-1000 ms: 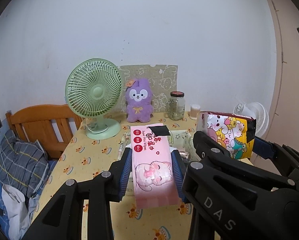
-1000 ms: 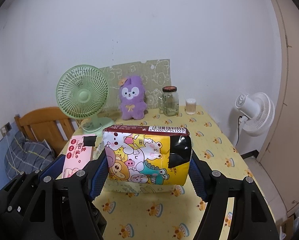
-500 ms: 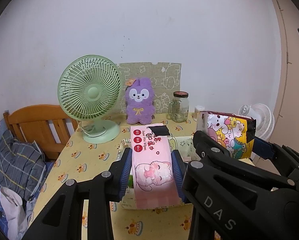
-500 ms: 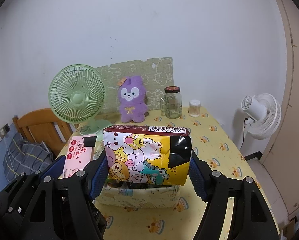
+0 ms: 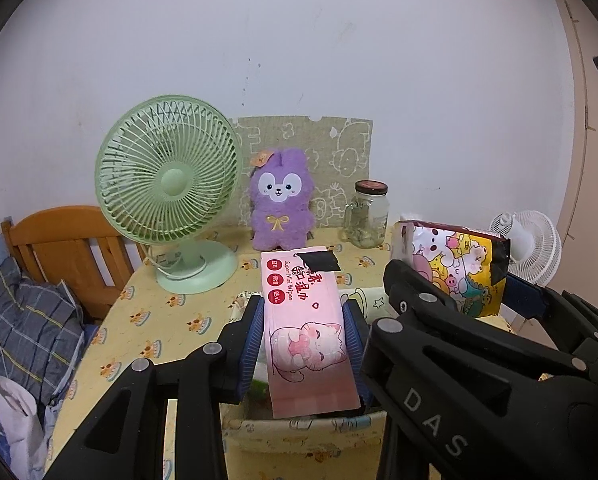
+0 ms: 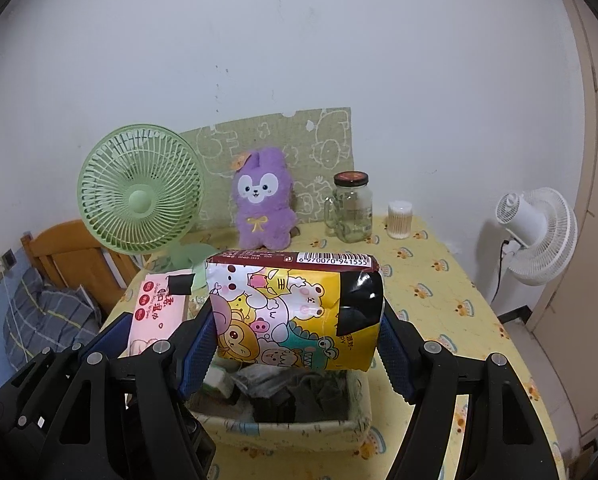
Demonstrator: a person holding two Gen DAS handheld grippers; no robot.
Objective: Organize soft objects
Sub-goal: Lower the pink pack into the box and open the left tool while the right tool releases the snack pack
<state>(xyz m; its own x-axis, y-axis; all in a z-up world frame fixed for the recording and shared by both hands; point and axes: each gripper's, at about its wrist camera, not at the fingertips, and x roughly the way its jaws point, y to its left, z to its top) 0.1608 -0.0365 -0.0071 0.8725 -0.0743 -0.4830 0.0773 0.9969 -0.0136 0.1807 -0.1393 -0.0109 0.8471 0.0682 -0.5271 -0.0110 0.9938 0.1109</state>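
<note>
- Our fabric bin (image 6: 283,426) holds dark jumbled items.
- Left gripper (image 5: 303,334) grasps the pink wipes pack (image 5: 305,320); right gripper (image 6: 297,344) grasps the cartoon pack (image 6: 295,312).
- Yellow tablecloth (image 6: 431,288), green fan (image 5: 167,184), white wall.

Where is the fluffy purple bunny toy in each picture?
Left wrist view: the fluffy purple bunny toy sits a little left of centre at the table's far edge, between the round green plastic desk fan and the lidded glass jar.
Right wrist view: the bunny is left of centre, above the yellow cartoon packet.
Shared landmark: the green fan, left of the bunny in both.
</note>
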